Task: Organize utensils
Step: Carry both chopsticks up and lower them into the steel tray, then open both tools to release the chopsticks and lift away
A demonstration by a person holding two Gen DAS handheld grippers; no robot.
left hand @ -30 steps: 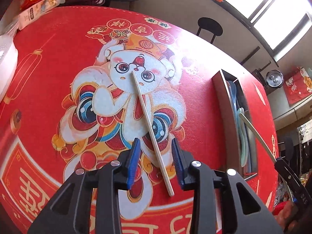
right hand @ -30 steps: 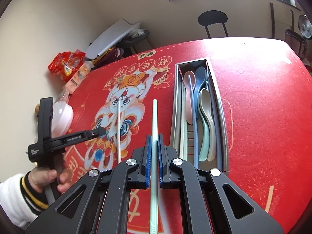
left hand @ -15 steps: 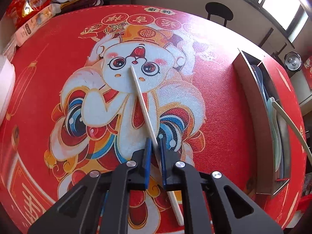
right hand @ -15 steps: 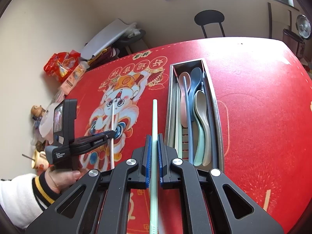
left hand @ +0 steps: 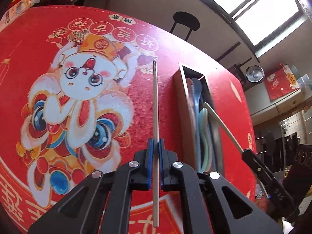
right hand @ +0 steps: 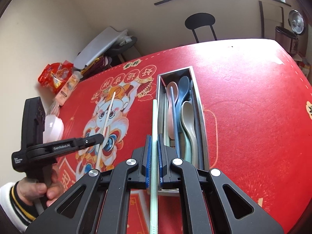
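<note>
Two chopsticks are held in this moment, one in each pair of tongs. In the left wrist view, the left tongs (left hand: 155, 146) are closed on a slender beige chopstick (left hand: 155, 105), which runs straight up the middle of the frame, its ridged tip ending above the red tabletop (left hand: 152, 39) printed with a cartoon lion-dance figure (left hand: 81, 89). The jaws have just been closing, and the beige chopstick is now pinched between the blue pads.

In the right wrist view, the right tongs (right hand: 154, 142) are clamped on a pale green chopstick (right hand: 154, 120), which points up the centre of the frame, its tip just beside the left wall of the holder.

One container is seen: a long rectangular metal utensil tray (right hand: 200, 120), lying on the tabletop right of centre. In it, four spoons can be counted: one pink (right hand: 171, 89), one dark blue (right hand: 184, 85), one beige-grey (right hand: 188, 113) and one mint green (right hand: 187, 148), partly covered. One blue chopstick (right hand: 175, 117) lies across the spoons, and further pale sticks lie along the left wall; their number cannot be told.

At the lower left of the right wrist view, a hand (right hand: 39, 187) in a white cuff with yellow and black stripes is seen gripping the handle of the left tongs. One black chair (right hand: 200, 25) stands beyond the tabletop, and red snack packets (right hand: 54, 76) lie at its far left edge.
</note>
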